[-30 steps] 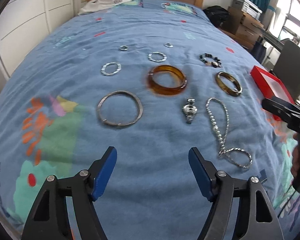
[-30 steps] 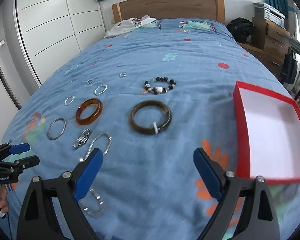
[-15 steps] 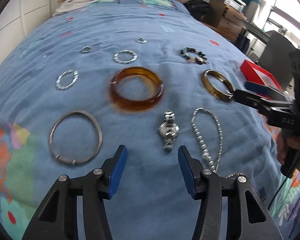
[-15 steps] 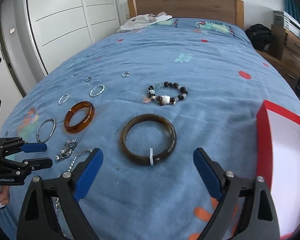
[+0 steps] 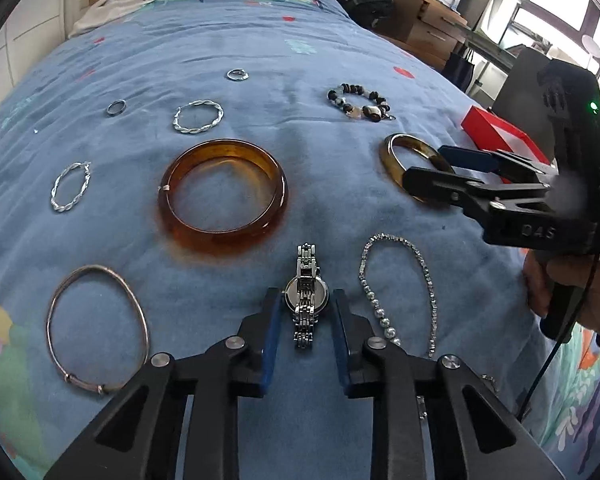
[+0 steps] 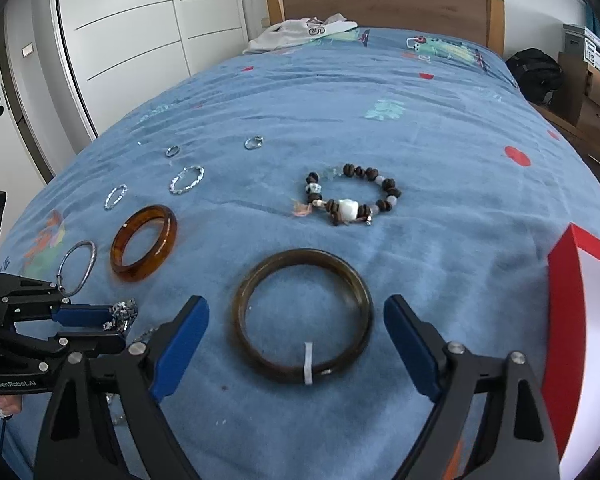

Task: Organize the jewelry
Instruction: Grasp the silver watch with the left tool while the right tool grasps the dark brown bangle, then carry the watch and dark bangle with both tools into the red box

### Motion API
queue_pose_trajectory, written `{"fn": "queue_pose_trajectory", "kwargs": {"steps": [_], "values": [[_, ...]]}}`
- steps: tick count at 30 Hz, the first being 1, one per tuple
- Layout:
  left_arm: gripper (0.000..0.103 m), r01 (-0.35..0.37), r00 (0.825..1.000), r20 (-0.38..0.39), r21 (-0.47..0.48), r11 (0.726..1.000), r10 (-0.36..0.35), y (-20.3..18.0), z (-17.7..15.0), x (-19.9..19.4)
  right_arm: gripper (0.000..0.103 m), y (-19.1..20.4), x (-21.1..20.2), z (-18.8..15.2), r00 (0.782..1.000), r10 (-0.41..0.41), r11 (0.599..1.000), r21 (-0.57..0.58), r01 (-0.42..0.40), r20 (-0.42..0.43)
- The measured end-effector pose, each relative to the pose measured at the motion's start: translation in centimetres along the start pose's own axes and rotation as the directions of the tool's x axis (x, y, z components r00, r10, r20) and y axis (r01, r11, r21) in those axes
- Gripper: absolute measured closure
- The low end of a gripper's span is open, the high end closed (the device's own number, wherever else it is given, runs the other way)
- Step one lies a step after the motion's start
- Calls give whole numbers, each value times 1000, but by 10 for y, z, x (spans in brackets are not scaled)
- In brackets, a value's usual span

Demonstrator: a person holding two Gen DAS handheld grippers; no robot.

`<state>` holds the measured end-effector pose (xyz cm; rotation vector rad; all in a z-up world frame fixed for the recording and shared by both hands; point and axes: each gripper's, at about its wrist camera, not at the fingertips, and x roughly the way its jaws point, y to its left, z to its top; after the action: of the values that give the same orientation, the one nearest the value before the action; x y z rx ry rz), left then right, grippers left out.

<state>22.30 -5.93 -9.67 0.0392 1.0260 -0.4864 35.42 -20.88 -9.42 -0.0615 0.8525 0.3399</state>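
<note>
The left gripper point(image 5: 305, 312), marked "GenRobot.AI", has just closed around a watch point(image 5: 307, 302). The right gripper point(image 6: 296, 340), stamped "DAS", stands spread, narrowing, over a dark bangle point(image 6: 302, 316) on the bed point(image 6: 440, 152).

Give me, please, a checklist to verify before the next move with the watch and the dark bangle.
1. Left gripper fingers, just closed, sit on the wristwatch case: ok.
2. Grip firm enough to lift: cannot tell.
3. Right gripper fingers have just been closing but stand open, with the dark bangle between them, not gripped: not ok.
4. Red box open, white inside showing: ok.
5. Silver chain apart from the wristwatch: ok.
</note>
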Motion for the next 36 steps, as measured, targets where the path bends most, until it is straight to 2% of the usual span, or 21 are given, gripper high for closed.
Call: {"fn": "queue_pose_trajectory", "kwargs": {"steps": [2,12,20,25,31,36], "values": [[79,-4,1000,1,12,1000,4,-1,-1,1,27,1,5,0,1000,-9,1000,-6,9,-15],[81,-10,1000,25,-4,1000,10,0,-2,-11,27,3,-1,3,1000,-21,1000,-2,21,-13],[81,-40,998,55,-1,999,40,-2,0,-36,27,9,-40,9,999,-15,1000,15,14,43],[81,-34,997,73,27,999,32,-14,8,-50,27,2,-71,7,996,-34,999,33,31,78],[81,-8,996,90,87,996,0,-46,27,-56,27,-33,-116,-2,988,-102,993,71,95,112],[81,57,993,97,129,990,-69,-87,50,-48,27,-81,-147,-17,977,-182,979,108,170,107]]}}
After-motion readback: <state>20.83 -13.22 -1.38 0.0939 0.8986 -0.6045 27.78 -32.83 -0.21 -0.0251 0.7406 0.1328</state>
